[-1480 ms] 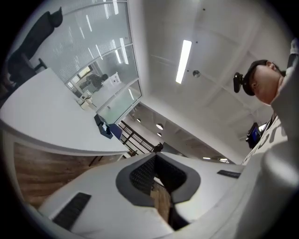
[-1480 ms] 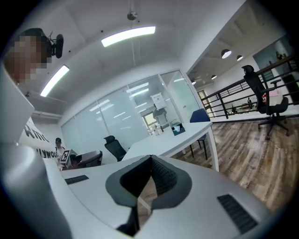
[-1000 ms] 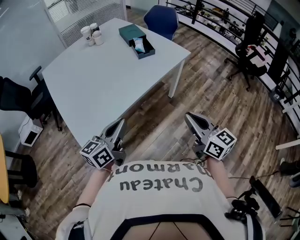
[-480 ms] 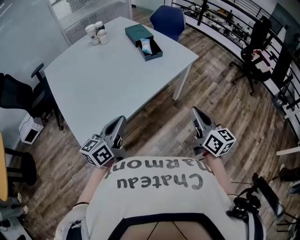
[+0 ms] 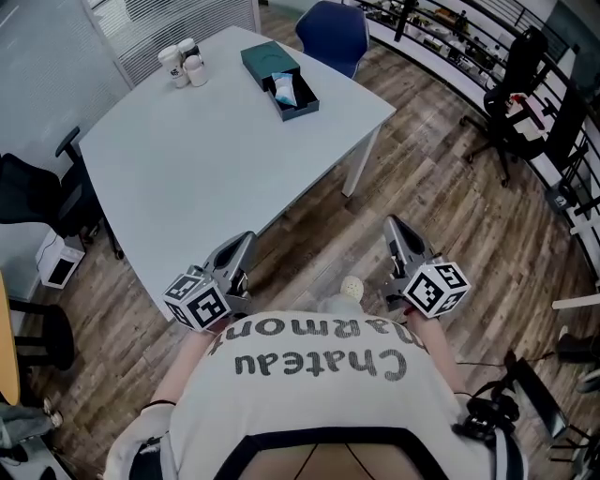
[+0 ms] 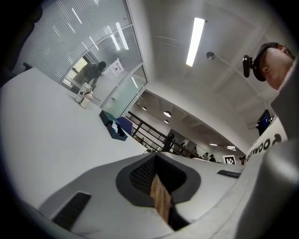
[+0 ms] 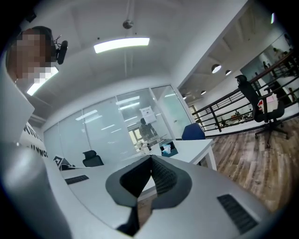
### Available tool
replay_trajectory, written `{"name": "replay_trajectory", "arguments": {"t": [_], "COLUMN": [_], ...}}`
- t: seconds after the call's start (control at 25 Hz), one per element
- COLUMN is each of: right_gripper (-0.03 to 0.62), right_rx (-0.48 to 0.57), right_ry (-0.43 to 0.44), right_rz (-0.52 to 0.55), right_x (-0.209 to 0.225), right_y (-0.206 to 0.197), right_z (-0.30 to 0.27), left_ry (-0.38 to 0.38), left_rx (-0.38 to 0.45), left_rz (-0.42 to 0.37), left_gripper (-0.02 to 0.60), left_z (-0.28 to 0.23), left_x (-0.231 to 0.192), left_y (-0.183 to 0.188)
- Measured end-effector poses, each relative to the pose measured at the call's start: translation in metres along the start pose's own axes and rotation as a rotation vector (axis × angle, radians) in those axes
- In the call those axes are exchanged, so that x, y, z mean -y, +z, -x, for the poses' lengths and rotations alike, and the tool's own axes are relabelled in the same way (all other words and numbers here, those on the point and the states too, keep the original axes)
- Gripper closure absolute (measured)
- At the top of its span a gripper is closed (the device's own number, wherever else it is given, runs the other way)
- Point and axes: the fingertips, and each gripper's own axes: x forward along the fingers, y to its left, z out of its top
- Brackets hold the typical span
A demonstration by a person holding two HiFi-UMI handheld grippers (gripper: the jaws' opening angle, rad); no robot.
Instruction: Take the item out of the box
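Observation:
A dark teal box [image 5: 302, 101] lies open on the far side of the white table [image 5: 206, 169], its lid [image 5: 268, 58] next to it. A pale blue and white packet [image 5: 283, 89] lies inside the box. My left gripper [image 5: 246, 242] is shut and empty, held low at the table's near edge. My right gripper [image 5: 392, 225] is also shut and empty, out over the wooden floor to the right of the table. The box is far ahead and small in the left gripper view [image 6: 114, 130], beyond the left gripper [image 6: 155, 156]. In the right gripper view it [image 7: 168, 149] sits above the right gripper [image 7: 151, 158].
Paper cups [image 5: 183, 66] stand at the table's far left corner. A blue chair [image 5: 328, 28] is behind the table and black chairs [image 5: 37, 192] are at its left. A black office chair [image 5: 511, 94] stands on the floor at the right. A pale shoe tip [image 5: 350, 286] shows between the grippers.
Both grippers have sunk a little in the head view and stayed shut. A pale shoe tip has come into view between them.

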Motion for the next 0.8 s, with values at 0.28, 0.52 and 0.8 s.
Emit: {"name": "replay_trajectory", "arguments": {"t": [0.28, 0.52, 0.8], "right_gripper": [0.595, 0.595, 0.594], "right_rx": [-0.091, -0.175, -0.198], "right_ry": [0.008, 0.056, 0.122], "right_rz": [-0.001, 0.015, 0.011], "right_x": [0.047, 0.091, 0.130], "right_y": [0.017, 0.037, 0.060], "right_z": [-0.032, -0.080, -0.124], "left_ry": [0.024, 0.103, 0.186], "left_rx": [0.026, 0.092, 0.129], "left_rz": [-0.012, -0.010, 0.001], "left_gripper": [0.591, 0.591, 0.591], "left_z": [-0.054, -0.092, -0.125], "left_x": [0.003, -0.007, -0.015], "left_y": [0.020, 0.041, 0.045]}}
